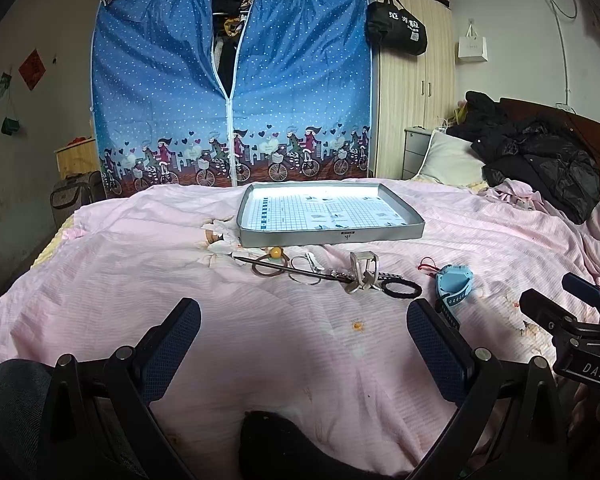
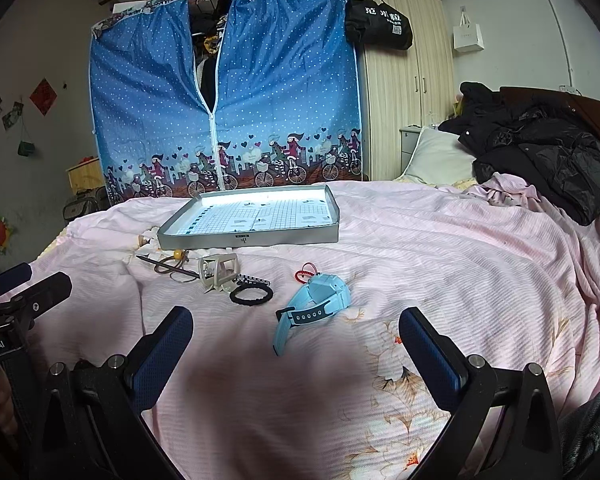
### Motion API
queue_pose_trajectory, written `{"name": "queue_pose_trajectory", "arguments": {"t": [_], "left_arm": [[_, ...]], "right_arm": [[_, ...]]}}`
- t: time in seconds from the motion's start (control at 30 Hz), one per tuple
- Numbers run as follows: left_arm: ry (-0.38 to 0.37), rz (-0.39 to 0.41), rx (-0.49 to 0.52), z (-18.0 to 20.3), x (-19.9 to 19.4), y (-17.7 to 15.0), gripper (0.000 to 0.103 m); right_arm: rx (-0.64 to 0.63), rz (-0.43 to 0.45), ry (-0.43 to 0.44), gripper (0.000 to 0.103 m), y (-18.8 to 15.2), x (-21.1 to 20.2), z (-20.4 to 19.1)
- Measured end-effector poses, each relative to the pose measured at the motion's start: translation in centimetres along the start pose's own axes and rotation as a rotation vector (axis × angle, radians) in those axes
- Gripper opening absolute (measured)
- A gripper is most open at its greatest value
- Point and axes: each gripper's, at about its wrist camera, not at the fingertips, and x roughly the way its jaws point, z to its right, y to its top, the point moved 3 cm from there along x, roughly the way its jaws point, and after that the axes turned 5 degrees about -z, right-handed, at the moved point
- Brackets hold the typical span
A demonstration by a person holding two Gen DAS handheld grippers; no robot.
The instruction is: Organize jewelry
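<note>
— Pink was most of what both cameras saw: a pink bedspread (image 1: pixel 300 340) over the bed, with a shallow grey tray (image 1: pixel 332 236) lying flat on it, its inside lined with gridded paper.

— And the jewelry?

— Strung along the bedspread just in front of the tray's near wall. From the left wrist view: a dark thin stick (image 1: pixel 292 270) lying across some thin rings (image 1: pixel 302 270), a small yellow bead (image 1: pixel 275 254) close to the tray wall, a pale square buckle-like piece (image 1: pixel 363 270), a black hair tie (image 1: pixel 401 289), a red cord (image 1: pixel 428 263) and a light blue watch (image 1: pixel 454 282).

— Did the right wrist view add anything?

— It showed the watch (image 2: pixel 320 300) whole, strap stretched toward the camera, where the left view had the strap partly behind its own right finger. It also showed floral print on the bedspread, low on the right. The stick and rings sat small and far left there.

— And the tools?

— The left gripper (image 1: pixel 304 340) had its fingers spread wide, nothing between them, hanging over bare bedspread short of the jewelry. The right gripper (image 2: pixel 296 348) was likewise released, with the watch's strap end lying ahead between its fingers but untouched. Each view caught the other gripper at its edge.

— Behind?

— A blue dotted fabric wardrobe (image 1: pixel 232 80), partly unzipped, and black jackets (image 2: pixel 540 148) piled at the bed's right.
</note>
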Motion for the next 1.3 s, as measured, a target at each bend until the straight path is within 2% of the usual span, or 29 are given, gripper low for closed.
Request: {"name": "queue_pose_trajectory", "arguments": {"t": [1.3], "left_arm": [[-0.004, -0.003, 0.018, 0.39, 0.03, -0.09, 0.101]], "right_arm": [[0.0, -0.002, 0.001, 0.103, -0.02, -0.05, 0.05]]}}
